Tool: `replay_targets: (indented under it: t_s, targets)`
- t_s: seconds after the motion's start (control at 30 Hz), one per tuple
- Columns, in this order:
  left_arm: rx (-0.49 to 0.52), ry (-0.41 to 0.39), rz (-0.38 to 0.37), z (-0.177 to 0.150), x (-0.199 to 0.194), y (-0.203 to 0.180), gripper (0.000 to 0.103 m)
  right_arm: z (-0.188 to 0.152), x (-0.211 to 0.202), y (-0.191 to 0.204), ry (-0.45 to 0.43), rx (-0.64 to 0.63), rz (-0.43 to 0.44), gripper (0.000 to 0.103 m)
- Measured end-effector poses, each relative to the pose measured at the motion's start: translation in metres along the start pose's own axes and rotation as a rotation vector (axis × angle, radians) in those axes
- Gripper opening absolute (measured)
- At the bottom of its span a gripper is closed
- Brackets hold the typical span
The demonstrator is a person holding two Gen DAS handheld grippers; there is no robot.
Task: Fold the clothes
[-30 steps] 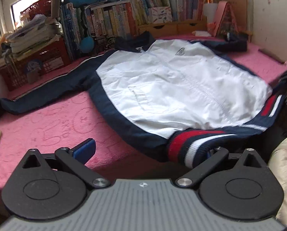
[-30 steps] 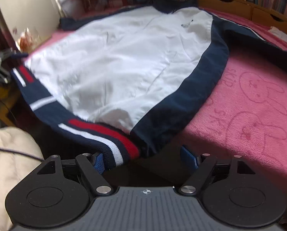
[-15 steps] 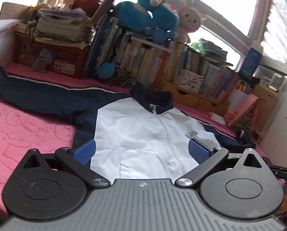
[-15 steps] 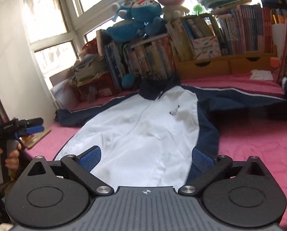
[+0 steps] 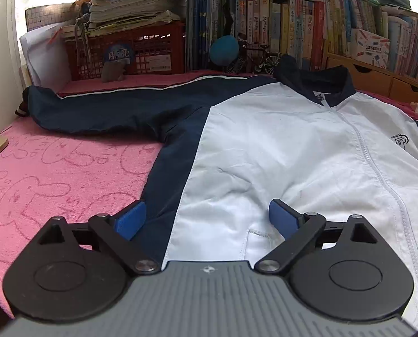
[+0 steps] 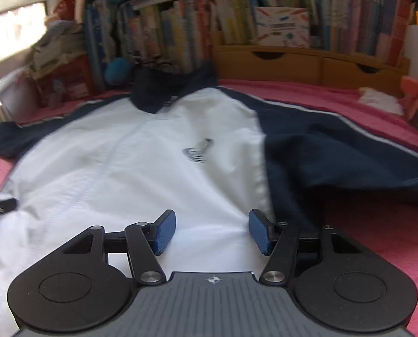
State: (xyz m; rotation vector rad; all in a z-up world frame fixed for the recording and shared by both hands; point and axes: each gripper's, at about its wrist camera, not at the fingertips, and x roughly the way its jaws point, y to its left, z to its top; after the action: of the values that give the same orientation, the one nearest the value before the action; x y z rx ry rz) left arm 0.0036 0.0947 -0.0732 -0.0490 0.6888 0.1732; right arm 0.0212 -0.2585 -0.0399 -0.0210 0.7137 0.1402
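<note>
Both grippers angled down over jacket. Left gripper jaws just closing, still wide; right gripper narrowed halfway; nothing pinched.

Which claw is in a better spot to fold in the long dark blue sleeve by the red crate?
Probably the left claw. It hangs open over the white and navy zip-up jacket, right beside that outstretched navy sleeve. The right claw, which has been closing on nothing, sits over the jacket's other side.

parted hand-held gripper over jacket
</note>
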Motion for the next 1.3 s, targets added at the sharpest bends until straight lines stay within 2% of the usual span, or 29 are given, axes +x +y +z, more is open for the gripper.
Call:
replay_targets:
  t_s: [0.03,0.1,0.13,0.17,0.23,0.27,0.3,0.33,0.4,0.47,0.57,0.63,0.67,0.7,0.73,0.77,0.8,0.83,0.87,0.93,0.97,1.0,1.07,1.1,1.17,1.2,1.23,1.27,1.3]
  targets:
    - [-0.024,0.003,0.020,0.008,-0.004,-0.001,0.084,-0.004,-0.002,-0.016,0.002,0.018,-0.059,0.054]
    - [-0.033,-0.045,-0.020,0.028,-0.014,-0.013,0.082,-0.010,-0.009,-0.049,0.038,0.106,-0.181,0.066]
    - [-0.013,-0.070,-0.063,0.039,-0.016,-0.026,0.082,-0.013,-0.018,-0.064,0.038,0.144,-0.174,0.070]
    - [0.010,-0.091,-0.110,0.049,-0.014,-0.044,0.083,-0.014,-0.030,-0.077,0.012,0.176,-0.112,0.069]
    - [0.057,-0.129,-0.206,0.065,-0.005,-0.082,0.083,-0.010,-0.058,-0.096,-0.087,0.229,-0.019,0.077]
    - [0.086,-0.135,-0.247,0.072,0.002,-0.102,0.083,-0.005,-0.063,-0.104,-0.117,0.231,-0.060,0.090]
    - [0.113,-0.128,-0.280,0.076,0.010,-0.122,0.083,0.002,-0.065,-0.112,-0.136,0.225,-0.142,0.096]
    - [0.138,-0.118,-0.310,0.079,0.020,-0.142,0.083,0.008,-0.067,-0.120,-0.155,0.218,-0.223,0.096]
    - [0.191,-0.093,-0.346,0.080,0.036,-0.176,0.083,0.025,-0.053,-0.141,-0.136,0.212,-0.400,0.096]
    - [0.249,-0.067,-0.358,0.074,0.050,-0.206,0.083,0.039,-0.028,-0.165,-0.100,0.202,-0.508,0.096]
    - [0.322,-0.032,-0.354,0.058,0.063,-0.232,0.083,0.053,0.016,-0.191,-0.029,0.164,-0.535,0.097]
    - [0.327,-0.025,-0.342,0.053,0.066,-0.235,0.087,0.058,0.047,-0.204,0.038,0.145,-0.541,0.096]
    - [0.324,-0.024,-0.336,0.052,0.067,-0.235,0.091,0.058,0.056,-0.213,0.063,0.155,-0.550,0.084]
    - [0.321,-0.022,-0.331,0.051,0.068,-0.235,0.094,0.059,0.060,-0.222,0.076,0.180,-0.562,0.044]
    - [0.307,-0.014,-0.331,0.051,0.071,-0.234,0.096,0.059,0.064,-0.231,0.089,0.206,-0.574,0.022]
    - [0.286,0.000,-0.336,0.053,0.073,-0.232,0.099,0.060,0.068,-0.239,0.101,0.231,-0.586,0.015]
    - [0.278,0.006,-0.336,0.053,0.075,-0.230,0.100,0.060,0.060,-0.249,0.065,0.281,-0.588,0.014]
    - [0.283,0.004,-0.332,0.053,0.074,-0.231,0.100,0.060,0.042,-0.258,-0.012,0.350,-0.581,0.014]
    - [0.285,0.004,-0.331,0.053,0.074,-0.231,0.100,0.060,0.023,-0.264,-0.104,0.394,-0.585,0.014]
    - [0.282,0.007,-0.333,0.053,0.074,-0.230,0.101,0.050,-0.028,-0.265,-0.402,0.418,-0.575,0.014]
    - [0.282,0.008,-0.332,0.053,0.074,-0.231,0.101,0.043,-0.051,-0.266,-0.533,0.428,-0.600,0.014]
    - [0.283,0.008,-0.332,0.053,0.074,-0.231,0.101,0.038,-0.067,-0.273,-0.578,0.468,-0.662,0.016]
    - [0.284,0.008,-0.332,0.053,0.074,-0.231,0.101,0.029,-0.086,-0.299,-0.531,0.593,-0.763,0.019]
    - [0.285,0.008,-0.332,0.053,0.074,-0.231,0.101,0.025,-0.088,-0.315,-0.450,0.645,-0.745,0.019]
    - [0.286,0.008,-0.333,0.053,0.073,-0.230,0.101,0.012,-0.082,-0.336,-0.331,0.691,-0.640,0.025]
    - [0.287,0.008,-0.333,0.053,0.073,-0.230,0.102,0.005,-0.076,-0.341,-0.296,0.708,-0.578,0.040]
    - [0.287,0.009,-0.332,0.053,0.074,-0.231,0.102,-0.002,-0.069,-0.347,-0.261,0.724,-0.516,0.049]
    - [0.288,0.009,-0.332,0.053,0.074,-0.231,0.102,-0.007,-0.061,-0.349,-0.235,0.736,-0.476,0.056]
    - [0.288,0.009,-0.331,0.053,0.074,-0.231,0.103,-0.008,-0.048,-0.347,-0.206,0.733,-0.462,0.056]
